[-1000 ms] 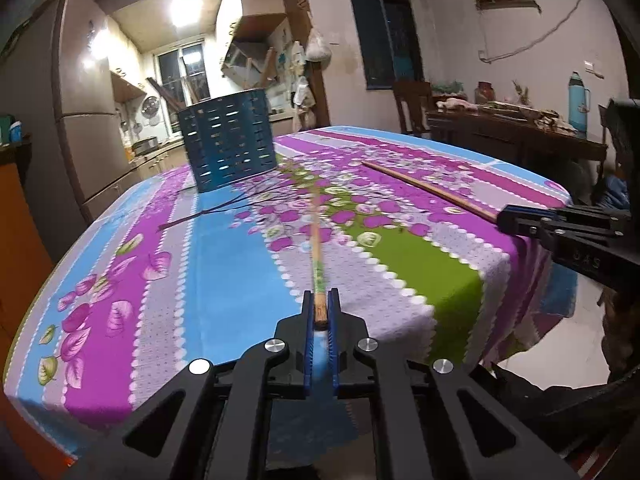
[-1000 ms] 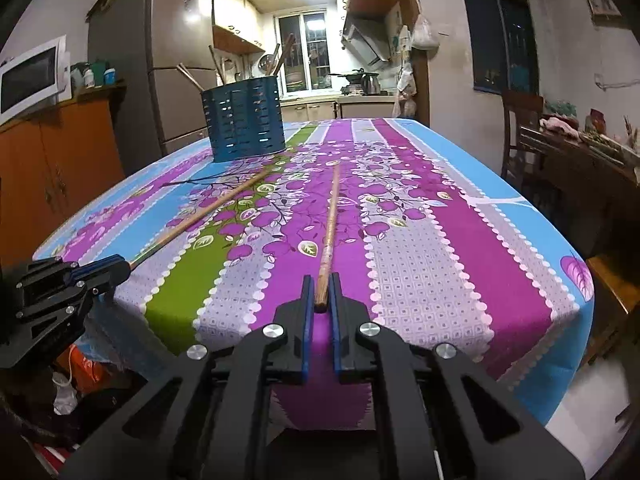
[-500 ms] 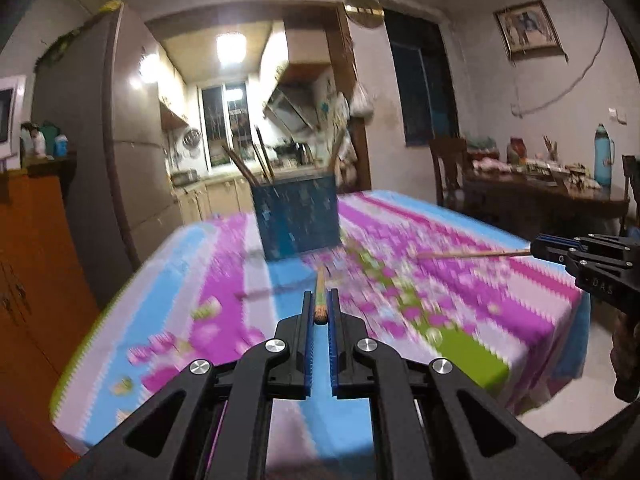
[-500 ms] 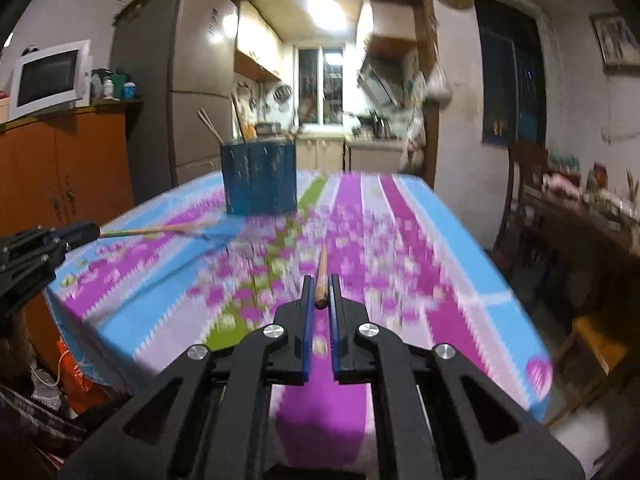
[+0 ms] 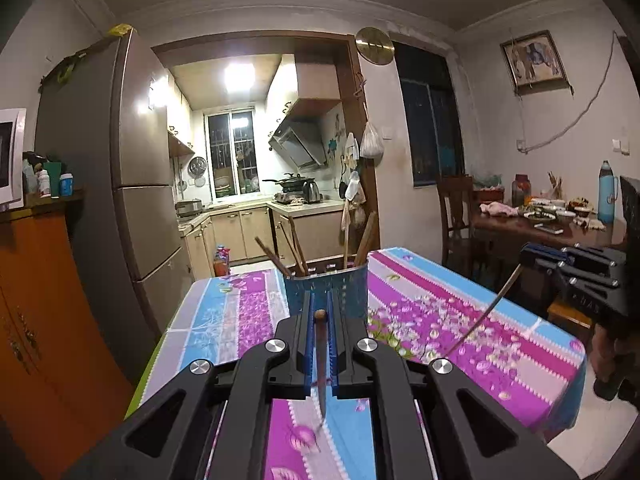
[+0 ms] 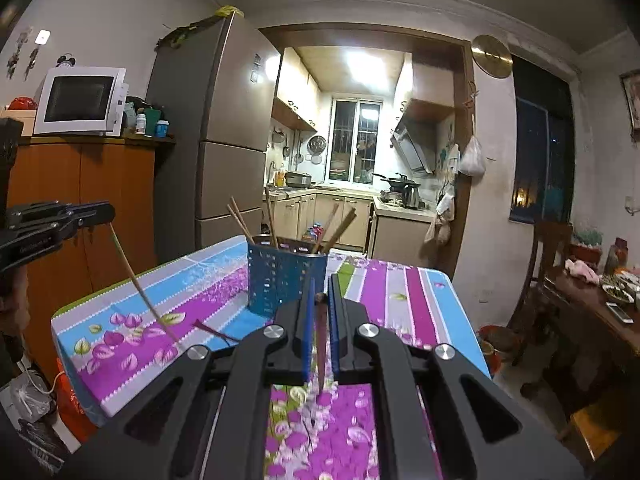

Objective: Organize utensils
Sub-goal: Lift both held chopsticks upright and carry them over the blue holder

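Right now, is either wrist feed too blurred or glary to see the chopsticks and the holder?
Left wrist: sharp, with kitchen ceiling light glare only; holder clear, fisheye bending the walls. Right wrist: also sharp, holder readable, the chopstick between its jaws dark and shadowed.

Two long wooden chopsticks are off the counter (image 5: 500, 316), each hanging tip-down. The left chopstick (image 5: 320, 364) is pinched at its top end in the left claw (image 5: 320, 316); the right chopstick (image 6: 321, 344) likewise in the right claw (image 6: 320, 300). A blue perforated holder (image 6: 286, 280) stands upright on the counter beyond them. Several chopsticks (image 6: 240, 218) lean in it at different angles, their ends above its rim.
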Action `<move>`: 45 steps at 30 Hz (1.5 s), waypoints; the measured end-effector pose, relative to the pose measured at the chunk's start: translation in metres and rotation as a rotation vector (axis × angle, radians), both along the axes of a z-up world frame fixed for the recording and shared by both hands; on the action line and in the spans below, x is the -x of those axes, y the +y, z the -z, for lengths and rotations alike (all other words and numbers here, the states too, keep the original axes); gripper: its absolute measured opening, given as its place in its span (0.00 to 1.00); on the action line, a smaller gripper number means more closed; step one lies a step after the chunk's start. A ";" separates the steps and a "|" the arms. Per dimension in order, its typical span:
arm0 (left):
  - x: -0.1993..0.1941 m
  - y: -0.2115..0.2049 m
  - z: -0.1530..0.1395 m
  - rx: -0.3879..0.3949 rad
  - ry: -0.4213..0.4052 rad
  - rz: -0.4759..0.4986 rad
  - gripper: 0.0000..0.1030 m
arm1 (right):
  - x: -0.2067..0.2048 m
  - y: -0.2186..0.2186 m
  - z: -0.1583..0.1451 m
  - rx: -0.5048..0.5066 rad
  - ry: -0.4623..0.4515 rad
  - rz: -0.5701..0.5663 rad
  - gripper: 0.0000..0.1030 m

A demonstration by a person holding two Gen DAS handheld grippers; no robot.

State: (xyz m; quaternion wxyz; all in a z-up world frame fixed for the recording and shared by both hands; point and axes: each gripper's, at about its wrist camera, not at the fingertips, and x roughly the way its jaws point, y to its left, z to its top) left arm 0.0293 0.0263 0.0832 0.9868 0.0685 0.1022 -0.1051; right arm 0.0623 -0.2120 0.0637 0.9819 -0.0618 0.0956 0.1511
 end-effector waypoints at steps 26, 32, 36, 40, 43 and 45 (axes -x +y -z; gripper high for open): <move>-0.076 -0.024 -0.024 -0.025 0.108 -0.054 0.07 | -0.070 0.037 -0.041 -0.034 0.200 -0.009 0.05; -0.080 -0.029 -0.018 -0.049 0.113 -0.059 0.07 | -0.076 0.041 -0.041 -0.028 0.205 0.006 0.05; -0.080 -0.030 -0.018 -0.052 0.111 -0.059 0.07 | -0.079 0.043 -0.043 -0.026 0.206 0.003 0.05; -0.084 -0.030 -0.018 -0.059 0.106 -0.065 0.07 | -0.081 0.046 -0.046 -0.017 0.196 0.005 0.05; -0.087 -0.029 -0.018 -0.055 0.108 -0.066 0.07 | -0.083 0.047 -0.049 -0.012 0.189 0.007 0.05; -0.088 -0.030 -0.017 -0.058 0.107 -0.065 0.07 | -0.083 0.048 -0.050 -0.007 0.186 0.010 0.05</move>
